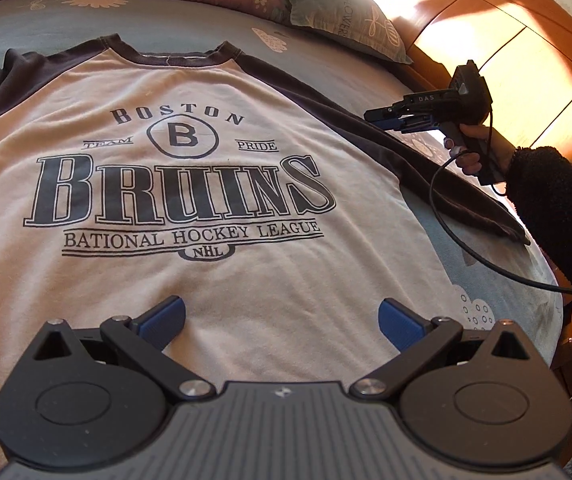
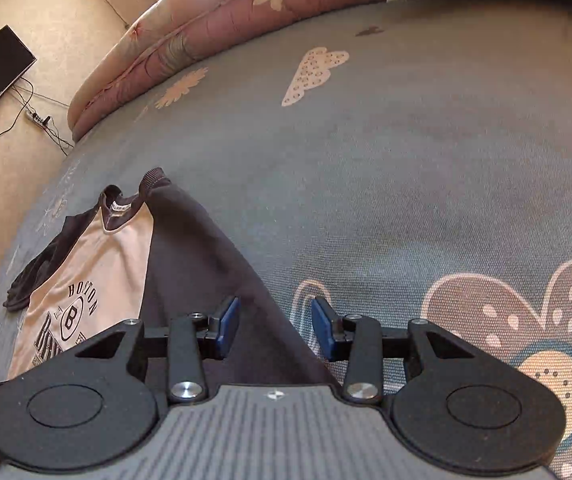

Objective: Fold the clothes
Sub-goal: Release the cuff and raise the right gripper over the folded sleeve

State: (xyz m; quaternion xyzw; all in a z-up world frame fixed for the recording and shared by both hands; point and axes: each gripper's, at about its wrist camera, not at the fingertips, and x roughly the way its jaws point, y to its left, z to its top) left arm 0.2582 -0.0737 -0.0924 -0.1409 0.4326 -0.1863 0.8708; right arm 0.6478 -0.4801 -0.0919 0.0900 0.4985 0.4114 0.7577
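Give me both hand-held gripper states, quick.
Left hand-held gripper: open, holding nothing, over the shirt.
Right hand-held gripper: open, holding nothing, at the dark sleeve.

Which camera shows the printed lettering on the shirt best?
The left wrist view. There the shirt lies flat and face-up, with the whole print readable, from BOSTON down to NHL. The right wrist view sees the shirt from the side: only BOSTON, the B badge and part of the big word show before the right gripper body hides the rest.
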